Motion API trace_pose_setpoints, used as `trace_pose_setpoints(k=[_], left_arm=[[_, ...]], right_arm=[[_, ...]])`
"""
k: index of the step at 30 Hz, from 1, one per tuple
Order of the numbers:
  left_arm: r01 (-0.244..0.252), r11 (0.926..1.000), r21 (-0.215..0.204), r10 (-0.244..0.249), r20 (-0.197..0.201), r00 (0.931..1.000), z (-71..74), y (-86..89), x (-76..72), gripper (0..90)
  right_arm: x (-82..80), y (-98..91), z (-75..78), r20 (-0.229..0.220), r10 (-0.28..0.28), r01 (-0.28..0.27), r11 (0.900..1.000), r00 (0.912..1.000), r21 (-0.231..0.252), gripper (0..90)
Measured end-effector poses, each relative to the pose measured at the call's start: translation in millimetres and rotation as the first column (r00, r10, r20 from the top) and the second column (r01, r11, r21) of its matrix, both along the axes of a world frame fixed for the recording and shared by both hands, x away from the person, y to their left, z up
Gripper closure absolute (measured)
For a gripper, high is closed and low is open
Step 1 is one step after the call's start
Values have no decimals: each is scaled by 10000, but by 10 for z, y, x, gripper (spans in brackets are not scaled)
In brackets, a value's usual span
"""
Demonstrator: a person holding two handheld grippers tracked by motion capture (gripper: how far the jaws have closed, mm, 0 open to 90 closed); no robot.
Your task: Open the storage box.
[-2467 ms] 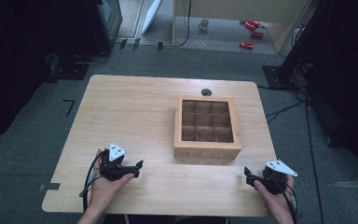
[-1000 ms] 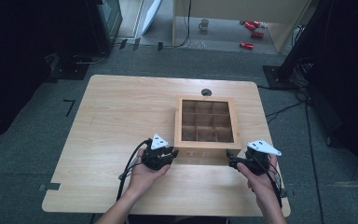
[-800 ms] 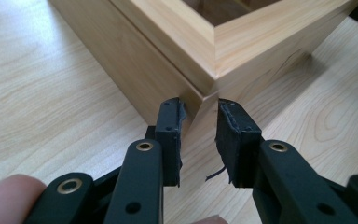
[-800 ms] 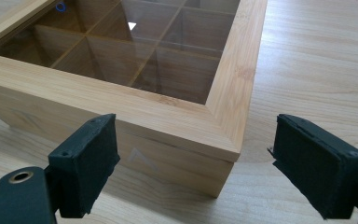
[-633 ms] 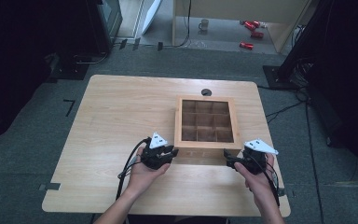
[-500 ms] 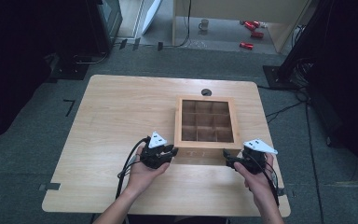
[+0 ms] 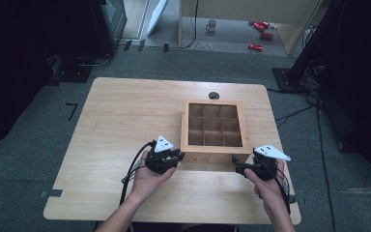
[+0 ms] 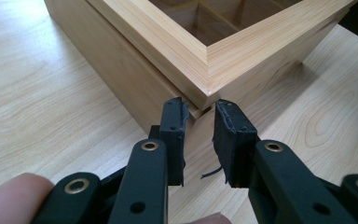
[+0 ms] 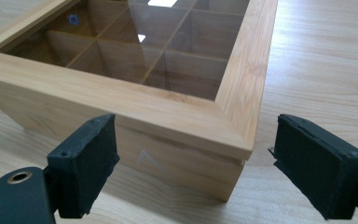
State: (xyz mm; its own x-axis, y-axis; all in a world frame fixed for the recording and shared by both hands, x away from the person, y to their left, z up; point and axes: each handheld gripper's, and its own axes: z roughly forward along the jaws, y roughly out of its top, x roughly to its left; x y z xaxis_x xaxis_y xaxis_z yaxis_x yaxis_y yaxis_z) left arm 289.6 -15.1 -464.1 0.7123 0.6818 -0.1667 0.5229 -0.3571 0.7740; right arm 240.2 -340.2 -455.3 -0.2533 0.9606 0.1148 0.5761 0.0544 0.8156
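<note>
Both forearms enter the high view from 6 o'clock. The left hand holds the left tool aimed toward 2 o'clock, its jaws a narrow gap apart. The right hand holds the right tool aimed toward 10 o'clock, its jaws spread wide. A grey three-cornered plate tops each tool, and cables trail back along both wrists.
</note>
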Motion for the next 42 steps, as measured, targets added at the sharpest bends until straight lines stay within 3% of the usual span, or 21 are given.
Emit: trace_pose_setpoints(k=[11,15,22,27,32,35,37,42], left_arm=[[-5,10000,-51,5,66,10000,46,-13,24,753],[26,10000,-62,-25,121,9999,67,-19,28,753],[49,9999,-94,-48,100,9999,82,-17,34,752],[73,10000,-59,-72,125,9999,77,-17,35,749],[62,9998,-198,-59,168,9998,85,-11,35,744],[155,9995,-280,-151,123,9998,79,10,32,682],[163,9996,-215,-159,193,9997,53,40,7,632],[-157,9999,16,157,169,9997,-89,264,-55,509]], right_arm=[[-30,-81,-95,-39,209,-207,9991,9998,366,132],[-31,-59,-129,-50,339,-338,9991,9994,239,132],[32,-52,-182,38,83,-83,9999,10000,99,154],[46,-52,-179,389,-243,240,9997,9989,65,199],[29,-39,-175,833,-420,449,9984,9956,-335,221],[21,-25,-165,983,-389,442,9976,9944,-530,225],[23,-34,-151,978,-374,416,9983,9945,-406,225],[34,-57,-59,1287,-250,287,9992,9914,-272,224]])
